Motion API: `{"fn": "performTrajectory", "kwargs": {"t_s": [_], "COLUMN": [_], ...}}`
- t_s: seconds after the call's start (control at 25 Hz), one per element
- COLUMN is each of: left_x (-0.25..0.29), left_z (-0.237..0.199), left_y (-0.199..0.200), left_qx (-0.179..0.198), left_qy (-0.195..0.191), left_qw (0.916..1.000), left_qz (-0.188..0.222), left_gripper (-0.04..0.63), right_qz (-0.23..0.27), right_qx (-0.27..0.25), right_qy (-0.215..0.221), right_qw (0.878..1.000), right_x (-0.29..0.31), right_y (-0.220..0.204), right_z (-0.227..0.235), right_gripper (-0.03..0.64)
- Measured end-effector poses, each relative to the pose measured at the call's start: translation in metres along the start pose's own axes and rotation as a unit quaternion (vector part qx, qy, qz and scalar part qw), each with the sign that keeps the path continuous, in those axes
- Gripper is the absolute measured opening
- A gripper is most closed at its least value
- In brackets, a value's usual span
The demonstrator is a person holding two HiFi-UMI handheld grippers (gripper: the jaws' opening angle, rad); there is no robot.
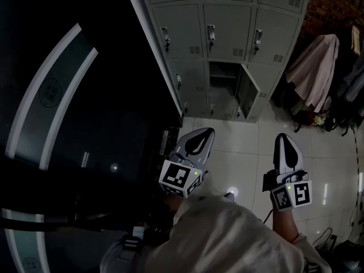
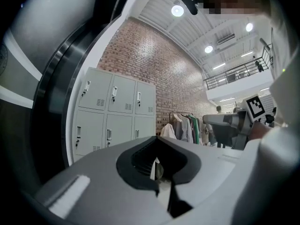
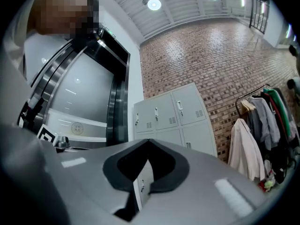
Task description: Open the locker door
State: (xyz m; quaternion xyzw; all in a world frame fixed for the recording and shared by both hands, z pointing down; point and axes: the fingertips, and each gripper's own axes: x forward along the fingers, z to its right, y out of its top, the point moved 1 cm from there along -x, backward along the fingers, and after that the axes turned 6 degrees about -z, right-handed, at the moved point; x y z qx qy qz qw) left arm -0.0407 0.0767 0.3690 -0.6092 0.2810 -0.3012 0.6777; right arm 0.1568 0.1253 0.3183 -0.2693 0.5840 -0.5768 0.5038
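Observation:
A bank of grey lockers (image 1: pixel 227 33) stands against the wall ahead of me. In its bottom row one compartment (image 1: pixel 223 83) is open, its door (image 1: pixel 248 91) swung out to the right. Every other door is closed. Both grippers hang over the tiled floor well short of the lockers. My left gripper (image 1: pixel 207 131) is shut with nothing in it, and so is my right gripper (image 1: pixel 282 136). The left gripper view shows the jaws of the left gripper (image 2: pixel 157 138) together, with the lockers (image 2: pixel 117 111) far beyond. In the right gripper view the right gripper (image 3: pixel 149 140) points at the lockers (image 3: pixel 173 114).
A dark curved wall with pale stripes (image 1: pixel 62 95) fills the left side. Clothes (image 1: pixel 315 67) hang on a rack to the right of the lockers, before a brick wall. Pale floor tiles (image 1: pixel 239 152) lie between me and the lockers. Cables (image 1: pixel 355 203) trail at the right edge.

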Motion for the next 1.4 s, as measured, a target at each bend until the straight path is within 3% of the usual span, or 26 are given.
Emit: {"fn": "performTrajectory", "kwargs": {"t_s": [1.04, 1.2, 1.4], "left_x": [-0.017, -0.018, -0.014], "left_z": [-0.01, -0.01, -0.014], "left_y": [-0.02, -0.023, -0.025], "left_qx": [-0.02, -0.027, -0.032], "left_qy": [-0.013, -0.015, -0.008], "left_qw": [0.9996, 0.9994, 0.9993], "left_qz": [-0.014, -0.016, -0.016], "left_gripper": [0.064, 0.064, 0.064], "right_qz": [-0.02, -0.009, -0.041], "right_qx": [0.001, 0.024, 0.004], "right_qy": [0.014, 0.026, 0.007], "right_qw": [1.0, 0.999, 0.999], "right_x": [0.007, 0.01, 0.005], "right_y": [-0.018, -0.013, -0.031], "right_z": [-0.023, -0.031, -0.015], "right_gripper": [0.0, 0.0, 0.0]}}
